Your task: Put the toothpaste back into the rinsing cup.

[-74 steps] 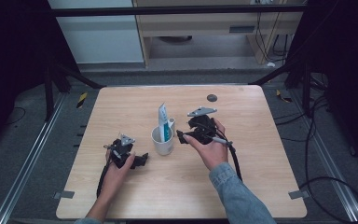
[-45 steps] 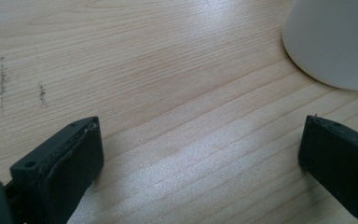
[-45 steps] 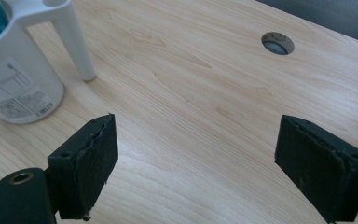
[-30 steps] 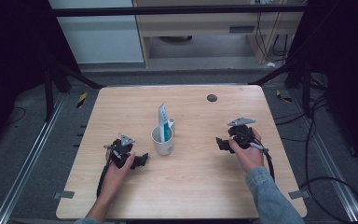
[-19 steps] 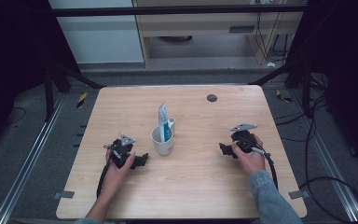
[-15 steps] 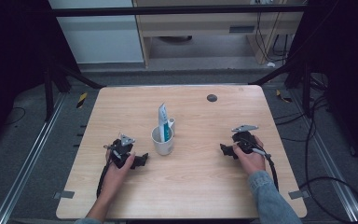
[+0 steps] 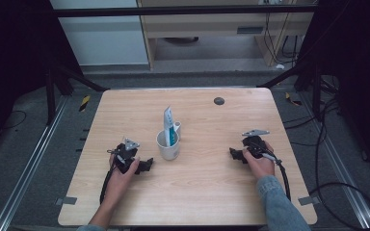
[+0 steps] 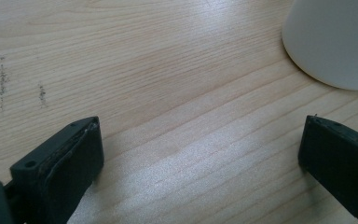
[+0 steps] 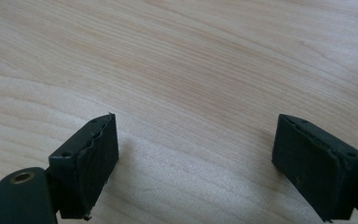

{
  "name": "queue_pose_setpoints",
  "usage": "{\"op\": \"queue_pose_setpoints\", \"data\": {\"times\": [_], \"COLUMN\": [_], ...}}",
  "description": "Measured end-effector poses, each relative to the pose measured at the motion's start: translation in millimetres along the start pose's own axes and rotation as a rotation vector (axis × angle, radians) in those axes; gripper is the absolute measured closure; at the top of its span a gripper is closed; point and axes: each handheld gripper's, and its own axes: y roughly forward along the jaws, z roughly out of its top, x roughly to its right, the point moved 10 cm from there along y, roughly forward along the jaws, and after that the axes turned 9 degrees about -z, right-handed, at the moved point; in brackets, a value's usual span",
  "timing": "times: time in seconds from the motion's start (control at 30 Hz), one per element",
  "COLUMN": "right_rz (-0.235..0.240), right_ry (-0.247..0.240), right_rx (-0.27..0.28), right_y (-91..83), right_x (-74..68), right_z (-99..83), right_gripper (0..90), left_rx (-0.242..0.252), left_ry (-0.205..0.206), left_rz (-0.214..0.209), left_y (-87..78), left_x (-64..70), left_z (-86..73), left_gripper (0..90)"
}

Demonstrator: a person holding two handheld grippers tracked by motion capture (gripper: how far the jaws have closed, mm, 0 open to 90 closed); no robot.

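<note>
Both the left gripper (image 7: pixel 147 165) and right gripper (image 7: pixel 232 154) rested wide and empty on the pale wooden table (image 7: pixel 202 192), flanking the white ceramic mug (image 7: pixel 167 147) holding a light, soft white-and-teal toothpaste tube (image 7: pixel 169 126), best pinched mid-body.

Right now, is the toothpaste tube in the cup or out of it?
In. The tube stands upright inside the white cup, its top rising above the rim, in the high view.

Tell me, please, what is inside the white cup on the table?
A white and blue tube stands in the white cup, leaning on its rim with its upper part sticking out. The tube's lower end and the cup's bottom are hidden by its wall.
</note>
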Motion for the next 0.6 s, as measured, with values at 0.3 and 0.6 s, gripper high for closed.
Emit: {"op": "queue_pose_setpoints", "data": {"times": [0.3, 0.6], "right_rz": [-0.038, -0.039], "right_ry": [0.027, 0.027], "right_rx": [0.046, 0.046], "right_y": [3.7, 3.6], "right_x": [7.3, 6.4], "right_z": [0.0, -0.3], "right_gripper": [12.2, 11.7], "left_rx": [0.000, 0.000], "left_ry": [0.000, 0.000], "left_rz": [0.000, 0.001], "left_y": [0.0, 0.0], "left_x": [0.0, 0.0], "left_z": [0.0, -0.1], "left_gripper": [0.0, 0.0]}}
